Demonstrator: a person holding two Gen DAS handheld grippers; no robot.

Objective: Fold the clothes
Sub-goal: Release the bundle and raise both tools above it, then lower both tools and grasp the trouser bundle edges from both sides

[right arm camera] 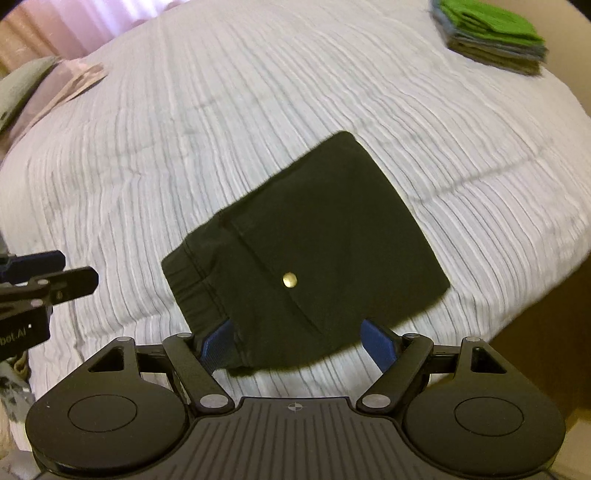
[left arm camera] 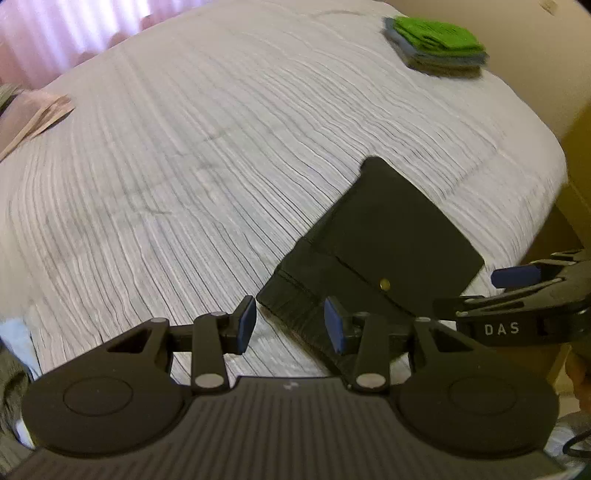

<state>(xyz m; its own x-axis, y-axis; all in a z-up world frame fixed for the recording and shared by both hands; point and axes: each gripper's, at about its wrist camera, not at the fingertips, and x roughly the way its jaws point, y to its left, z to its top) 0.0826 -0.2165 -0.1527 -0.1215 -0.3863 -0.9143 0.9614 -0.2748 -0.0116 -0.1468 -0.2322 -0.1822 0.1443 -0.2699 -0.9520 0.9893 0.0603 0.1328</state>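
Folded black shorts (right arm camera: 306, 236) with a brass snap (right arm camera: 289, 279) lie near the ribbed bedspread's (left arm camera: 184, 166) right edge. Left gripper (left arm camera: 290, 325) and right gripper (right arm camera: 299, 343) both gape empty.

Counts:
- One bed (left arm camera: 184, 166), pale ribbed cover.
- One folded black garment (right arm camera: 314, 236) on bed; one brass snap (right arm camera: 289, 279) on its pocket flap.
- One stack of folded clothes (left arm camera: 436, 46) at far corner, green piece on top; number of layers beneath too blurred to count.
- Two hand-held grippers: left hand-held gripper (left arm camera: 290, 325), right hand-held gripper (right arm camera: 301, 345); two blue pads each.
- One pinkish cloth (left arm camera: 40, 114) at far left edge.
- One curtain (left arm camera: 66, 33).
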